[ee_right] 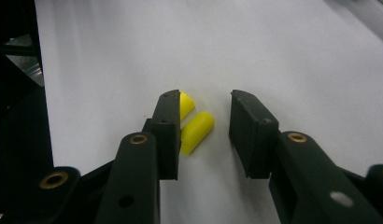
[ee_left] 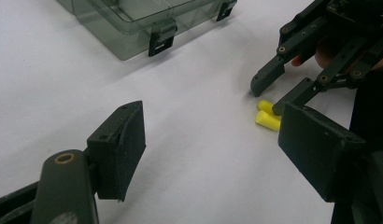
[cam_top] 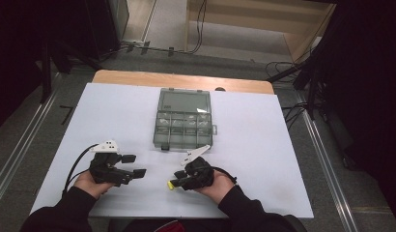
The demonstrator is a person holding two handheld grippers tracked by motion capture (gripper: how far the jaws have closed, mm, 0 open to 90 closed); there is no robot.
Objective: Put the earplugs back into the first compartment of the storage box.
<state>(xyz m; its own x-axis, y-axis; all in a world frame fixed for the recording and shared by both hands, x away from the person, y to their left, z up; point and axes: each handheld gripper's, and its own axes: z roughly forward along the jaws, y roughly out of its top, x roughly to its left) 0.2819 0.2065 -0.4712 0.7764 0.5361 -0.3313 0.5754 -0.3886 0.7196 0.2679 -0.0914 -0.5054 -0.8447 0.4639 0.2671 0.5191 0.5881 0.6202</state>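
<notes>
While the high view shows both hands low on the white counter (cam_top: 263,145), the right tongs (cam_top: 176,181) hover at two yellow earplugs (cam_top: 172,184) near a clear compartment box (cam_top: 183,119). Left gripper view: left tongs (ee_left: 213,149) gape empty. Right gripper view: jaws part-open, straddling one plug (ee_right: 196,132) without pressing it.

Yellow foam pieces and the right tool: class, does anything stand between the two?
Nothing visible does. The right tool straddles the yellow foam pieces on the white table. One piece lies in the open gap; the other is partly hidden behind one jaw. The pads do not press on either.
</notes>
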